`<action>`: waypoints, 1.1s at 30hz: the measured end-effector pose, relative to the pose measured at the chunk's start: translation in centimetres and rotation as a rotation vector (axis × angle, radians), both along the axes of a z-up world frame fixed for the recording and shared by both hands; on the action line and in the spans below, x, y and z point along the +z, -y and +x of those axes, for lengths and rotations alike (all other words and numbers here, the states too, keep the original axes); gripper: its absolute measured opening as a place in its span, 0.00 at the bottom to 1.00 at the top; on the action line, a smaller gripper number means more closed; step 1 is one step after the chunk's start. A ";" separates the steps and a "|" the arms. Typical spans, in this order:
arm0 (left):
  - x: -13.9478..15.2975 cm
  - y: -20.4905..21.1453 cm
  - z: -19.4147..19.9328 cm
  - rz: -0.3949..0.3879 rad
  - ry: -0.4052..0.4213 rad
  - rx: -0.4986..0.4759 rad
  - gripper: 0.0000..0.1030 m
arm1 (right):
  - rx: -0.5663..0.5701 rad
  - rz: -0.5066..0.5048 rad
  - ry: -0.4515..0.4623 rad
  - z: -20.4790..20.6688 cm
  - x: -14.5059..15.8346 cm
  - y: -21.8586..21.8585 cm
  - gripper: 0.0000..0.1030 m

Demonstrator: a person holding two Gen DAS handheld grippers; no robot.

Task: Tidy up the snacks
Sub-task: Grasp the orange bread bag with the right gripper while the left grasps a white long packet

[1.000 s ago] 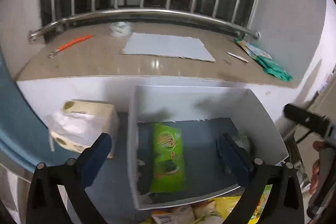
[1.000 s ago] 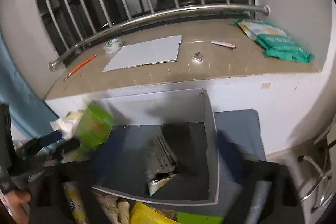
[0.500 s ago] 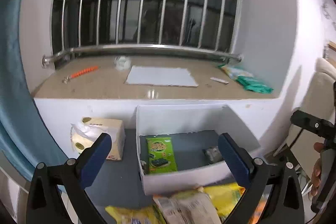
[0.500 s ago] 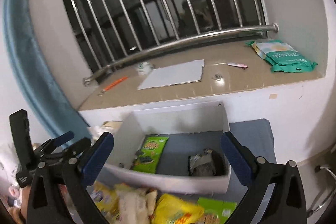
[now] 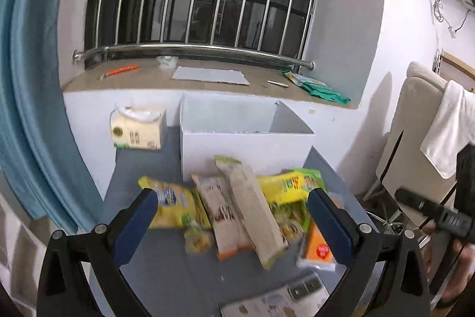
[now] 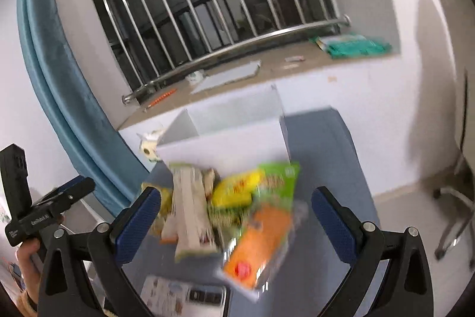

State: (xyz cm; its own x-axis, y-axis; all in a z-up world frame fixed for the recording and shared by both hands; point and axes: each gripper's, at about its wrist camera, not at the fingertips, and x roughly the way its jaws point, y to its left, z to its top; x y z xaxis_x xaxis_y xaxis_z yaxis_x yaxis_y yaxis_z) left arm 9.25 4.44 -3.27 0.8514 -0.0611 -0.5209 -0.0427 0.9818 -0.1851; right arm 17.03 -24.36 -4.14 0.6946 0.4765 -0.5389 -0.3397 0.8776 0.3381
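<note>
Both grippers have pulled back from the white open box (image 5: 246, 135); jaws wide, empty. The heap of snack packets (image 5: 237, 207) lies before it on the grey desk (image 5: 166, 281), tissue pack (image 5: 138, 128) beside

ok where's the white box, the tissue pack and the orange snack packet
white box (image 5: 243, 149), left wrist view, on its front wall
tissue pack (image 5: 138, 131), left wrist view, on its yellow front face
orange snack packet (image 6: 258, 245), right wrist view, on its orange middle
</note>
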 end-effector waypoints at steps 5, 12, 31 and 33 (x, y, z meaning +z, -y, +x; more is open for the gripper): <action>-1.1 0.8 -2.0 -0.028 0.002 -0.016 1.00 | -0.035 -0.063 -0.064 -1.7 -3.2 -0.3 1.00; -1.7 1.1 -2.8 -0.005 -0.003 0.008 1.00 | -0.081 -0.123 -0.199 0.8 -7.3 -2.1 1.00; -5.5 1.8 -0.1 -0.047 -0.123 -0.022 1.00 | -0.104 -0.151 -0.284 3.8 -11.4 -4.5 0.42; -6.0 2.4 1.0 -0.041 -0.155 -0.026 1.00 | -0.087 -0.119 -0.271 3.2 -10.6 -3.8 0.27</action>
State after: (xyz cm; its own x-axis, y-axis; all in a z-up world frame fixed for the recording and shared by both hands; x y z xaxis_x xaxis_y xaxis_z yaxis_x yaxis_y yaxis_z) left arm 10.25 2.04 -9.31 0.7589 -0.1060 -0.6425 -0.0485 0.9747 -0.2182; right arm 20.25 -20.52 -14.71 0.5534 0.3440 -0.7585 -0.1734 0.9384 0.2991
